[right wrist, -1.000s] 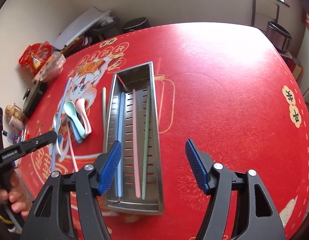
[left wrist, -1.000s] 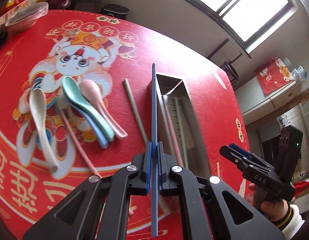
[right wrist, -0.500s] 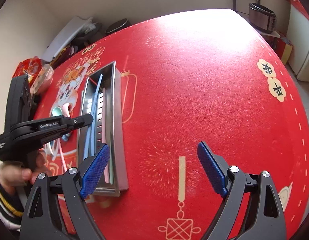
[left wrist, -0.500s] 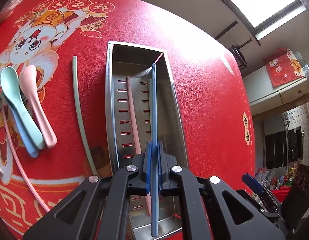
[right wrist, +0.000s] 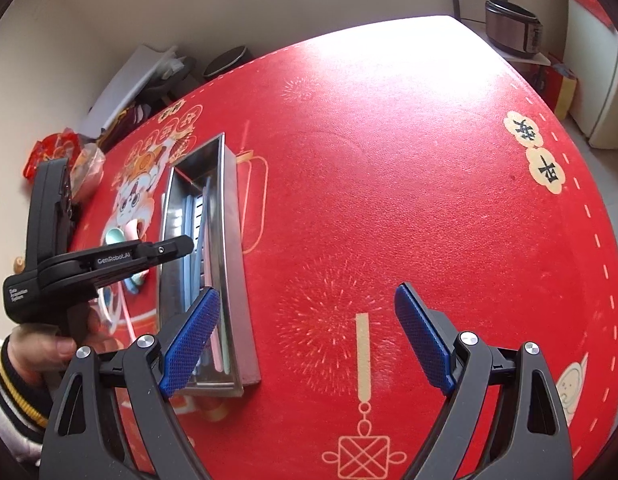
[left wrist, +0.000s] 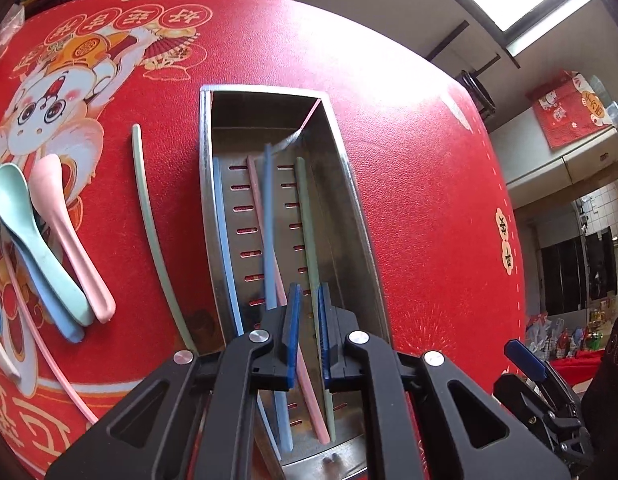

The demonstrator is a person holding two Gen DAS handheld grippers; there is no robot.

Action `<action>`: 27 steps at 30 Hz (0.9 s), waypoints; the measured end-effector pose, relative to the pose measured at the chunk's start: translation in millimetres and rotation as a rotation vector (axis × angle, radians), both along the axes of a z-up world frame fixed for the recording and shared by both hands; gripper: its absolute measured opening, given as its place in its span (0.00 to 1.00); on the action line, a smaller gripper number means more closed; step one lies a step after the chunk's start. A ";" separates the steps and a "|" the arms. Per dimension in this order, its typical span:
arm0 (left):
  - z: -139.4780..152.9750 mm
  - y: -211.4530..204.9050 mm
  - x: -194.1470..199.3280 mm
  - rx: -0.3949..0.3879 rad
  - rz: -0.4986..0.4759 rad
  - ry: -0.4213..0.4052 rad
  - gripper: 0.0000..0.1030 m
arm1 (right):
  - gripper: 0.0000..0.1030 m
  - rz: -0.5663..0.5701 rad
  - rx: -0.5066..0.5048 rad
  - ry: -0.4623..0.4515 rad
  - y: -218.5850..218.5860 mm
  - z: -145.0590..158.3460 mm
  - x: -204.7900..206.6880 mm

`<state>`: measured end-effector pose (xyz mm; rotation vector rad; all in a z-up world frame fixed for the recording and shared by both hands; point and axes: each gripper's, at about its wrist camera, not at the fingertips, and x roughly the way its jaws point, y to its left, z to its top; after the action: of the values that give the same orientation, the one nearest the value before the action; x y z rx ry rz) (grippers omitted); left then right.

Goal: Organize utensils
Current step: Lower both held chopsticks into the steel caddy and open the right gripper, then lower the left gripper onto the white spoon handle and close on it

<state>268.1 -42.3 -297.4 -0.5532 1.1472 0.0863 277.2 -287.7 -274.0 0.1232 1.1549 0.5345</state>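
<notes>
The right gripper hangs wide open and empty over the red tablecloth, the steel tray of chopsticks just beside its left finger, while a hand holds the left gripper, jaws opening, above that tray

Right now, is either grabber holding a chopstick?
No. The left gripper is opening, and the dark blue chopstick has dropped into the metal tray, clear of its pads. The right gripper is open and empty.
</notes>
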 end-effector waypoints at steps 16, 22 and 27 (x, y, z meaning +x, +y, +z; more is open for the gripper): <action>34.6 174.1 -148.0 0.158 0.257 -0.061 0.36 | 0.84 0.133 0.043 -0.011 91.9 7.7 -29.9; 7.9 204.6 -185.9 0.132 0.334 -0.014 0.36 | 0.84 0.157 0.028 -0.009 116.1 6.2 -39.2; -8.6 199.5 -186.3 0.087 0.327 -0.020 0.36 | 0.84 0.165 0.015 -0.015 126.7 7.6 -46.2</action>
<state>81.8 157.2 -306.0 -0.6593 1.0207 0.4098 231.0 -161.1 -266.4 0.0371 1.1520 0.6891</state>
